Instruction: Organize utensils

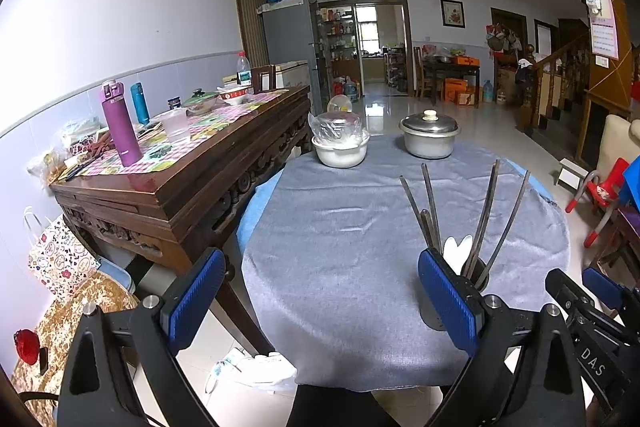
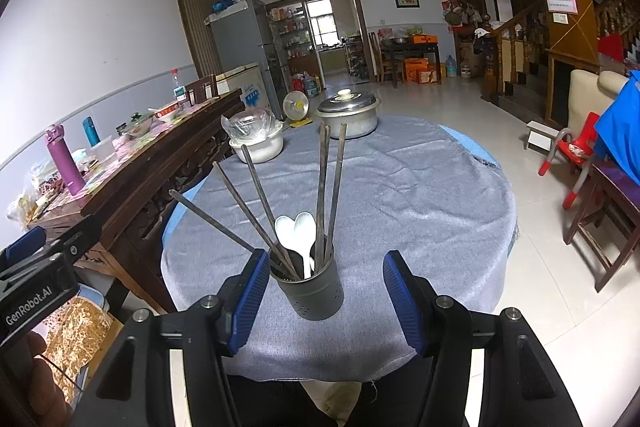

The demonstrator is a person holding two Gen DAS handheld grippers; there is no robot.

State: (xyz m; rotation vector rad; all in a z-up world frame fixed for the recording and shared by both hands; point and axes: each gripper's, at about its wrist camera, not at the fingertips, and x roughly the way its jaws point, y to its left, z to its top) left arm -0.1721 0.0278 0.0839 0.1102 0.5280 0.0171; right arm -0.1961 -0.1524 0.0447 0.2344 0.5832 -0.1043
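The dark utensil holder (image 2: 311,289) stands upright just ahead between the right gripper (image 2: 323,301)'s parted, empty pads, nearer than the left gripper (image 1: 322,303), also spread apart.

We saw a plain grey-blue cloth (image 2: 400,195) on the round table, with a light blue layer showing under its edge. The utensil holder (image 2: 310,291) was dark grey with small dot perforations; chopsticks (image 2: 320,195) were dark brown, spoons (image 2: 296,231) white. Gripper pads (image 1: 448,295) were blue on black frames. The pot (image 1: 430,139) was dull silver with a cream knob, the bowl (image 1: 340,153) white. The bottle (image 1: 120,123) was purple, the flask (image 1: 140,103) teal. The side table's cover (image 1: 208,125) was pink-checked with green patches.
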